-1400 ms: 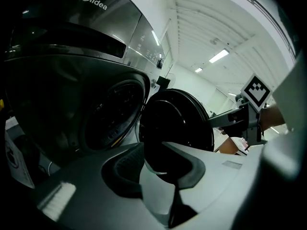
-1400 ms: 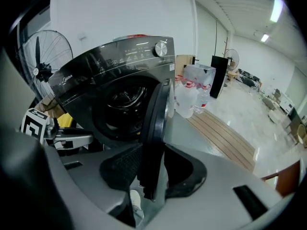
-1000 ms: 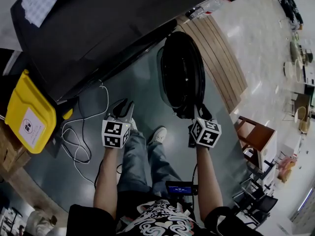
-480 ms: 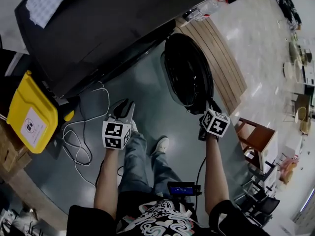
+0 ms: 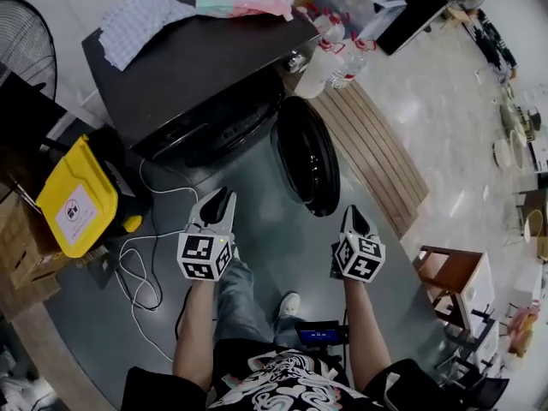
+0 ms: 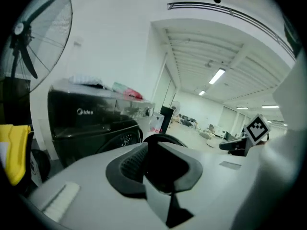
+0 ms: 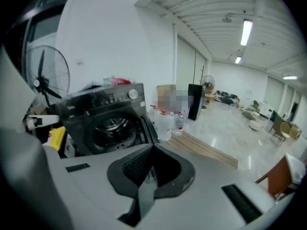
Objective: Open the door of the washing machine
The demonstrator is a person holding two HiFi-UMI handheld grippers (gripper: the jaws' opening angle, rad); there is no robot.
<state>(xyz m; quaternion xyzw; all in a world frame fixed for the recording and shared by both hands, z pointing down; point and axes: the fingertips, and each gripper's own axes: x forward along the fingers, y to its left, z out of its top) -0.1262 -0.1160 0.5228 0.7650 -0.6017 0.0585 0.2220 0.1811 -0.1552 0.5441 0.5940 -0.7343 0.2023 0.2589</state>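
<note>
Washing machine point(image 5: 197, 75): a dark front-loader that stands on the grey floor ahead of the person, with cloths and a packet lying on its top. As a judgement, it is far too heavy to shift under a pull, so any tug goes entirely into the door.
Door point(image 5: 308, 157): round, black and glossy. It is already swung wide and juts out from the right side of the machine's front towards the person, seen nearly edge-on. It looks rigid and fairly weighty, probably a thick window in a plastic ring, and it turns only about its hinge at the machine end. The shine suggests a slippery rim.
Where to grip: the free rim at the end farthest from the hinge gives the most leverage. Pinch across the ring's edge, not the bulging window, which the pads would probably slide off.
Drum opening point(image 7: 112, 128): fully exposed, with the metal drum visible inside, so the task appears done.
Left gripper point(image 5: 218, 202): held up in front of the body, well clear of the door. Its jaws have just been closing and stand only narrowly apart, with nothing between them.
Right gripper point(image 5: 355, 214): near the door's free end but not touching it, with its jaws together on nothing.
</note>
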